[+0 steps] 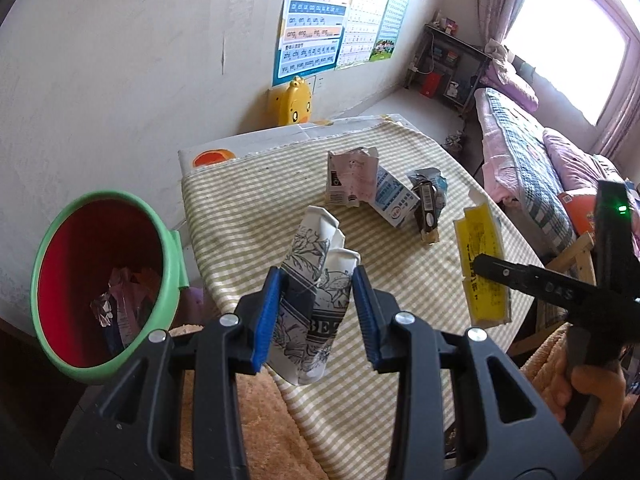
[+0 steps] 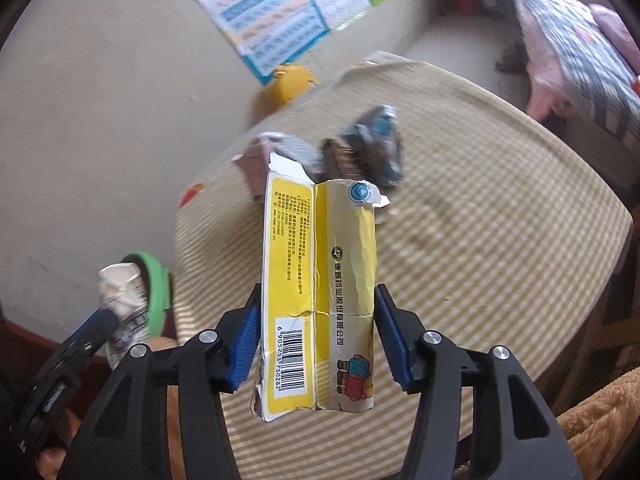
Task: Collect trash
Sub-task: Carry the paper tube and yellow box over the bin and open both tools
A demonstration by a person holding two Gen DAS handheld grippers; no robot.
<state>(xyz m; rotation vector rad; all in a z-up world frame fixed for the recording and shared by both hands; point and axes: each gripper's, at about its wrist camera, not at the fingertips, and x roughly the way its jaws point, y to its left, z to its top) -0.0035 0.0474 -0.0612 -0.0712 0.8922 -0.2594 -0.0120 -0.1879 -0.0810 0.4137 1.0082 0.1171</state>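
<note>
Two grippers, each w/ a piece of trash. Left gripper (image 1: 316, 316) is clamped on a crumpled white paper cup (image 1: 314, 280) w/ black line drawings, blue pads pressing both sides; cup is off the table, above its near edge. Right gripper (image 2: 316, 336) is clamped on a flattened yellow carton (image 2: 316, 280) w/ barcode & cartoon print, pads tight on both long edges, carton upright and clear of the tablecloth (image 2: 500, 220). In the left wrist view the same carton sits at the right gripper's fingertip, right of the cup.

Bin (image 1: 100, 280): green rim, red inside, on the floor just left of the table, some wrappers already at the bottom. Three more bits of trash on the striped cloth, mid-table, close together: torn white/pink box (image 1: 352, 178), blue-white box (image 1: 394, 200) touching it, dark crushed box (image 1: 428, 208) just right of that. Yellow duck toy (image 1: 294, 102) by the wall behind the table. A person's hand (image 1: 592, 396) grips the right tool's handle, lower right.
</note>
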